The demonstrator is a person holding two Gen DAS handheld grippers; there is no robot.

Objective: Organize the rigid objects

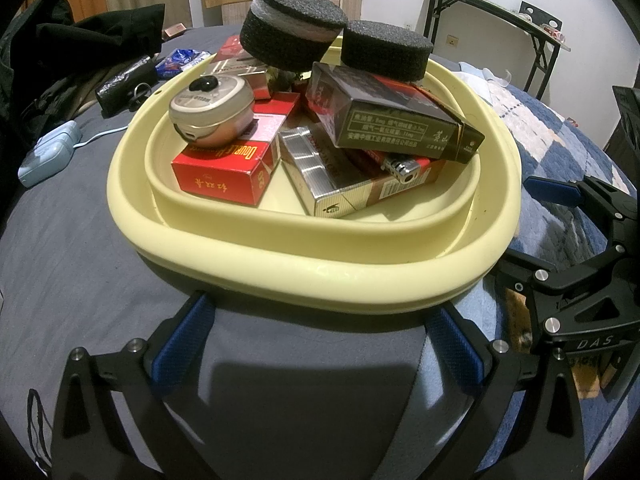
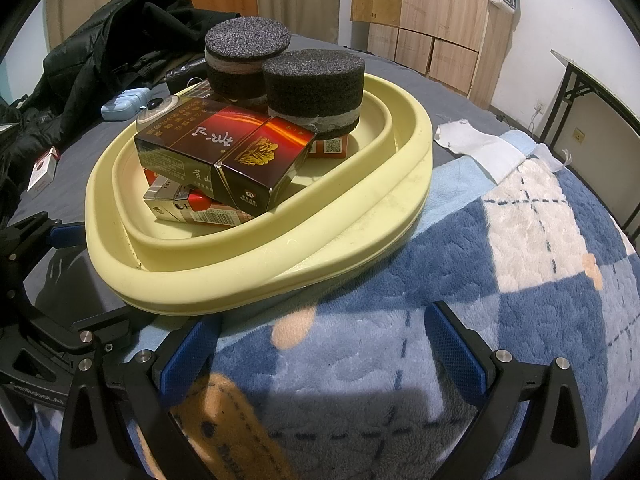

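A pale yellow basin (image 1: 280, 256) (image 2: 224, 284) sits on the bed. It holds several cigarette packs: a red one (image 1: 224, 178), a silver one (image 1: 316, 172), a dark brown one (image 1: 392, 120) (image 2: 224, 152). A round tin (image 1: 212, 114), a lighter (image 1: 404, 170) and two black foam discs (image 1: 292, 28) (image 2: 316, 88) lie on top. My left gripper (image 1: 320, 332) is open and empty just in front of the basin's near rim. My right gripper (image 2: 324, 344) is open and empty over the blanket, right of the basin.
Dark clothes (image 1: 72, 48) and a light blue case (image 1: 48, 152) lie at the left on the grey sheet. A loose cigarette pack (image 2: 42, 174) lies left of the basin. A blue checked blanket (image 2: 500, 240) covers the right. A folding table (image 1: 500, 12) stands behind.
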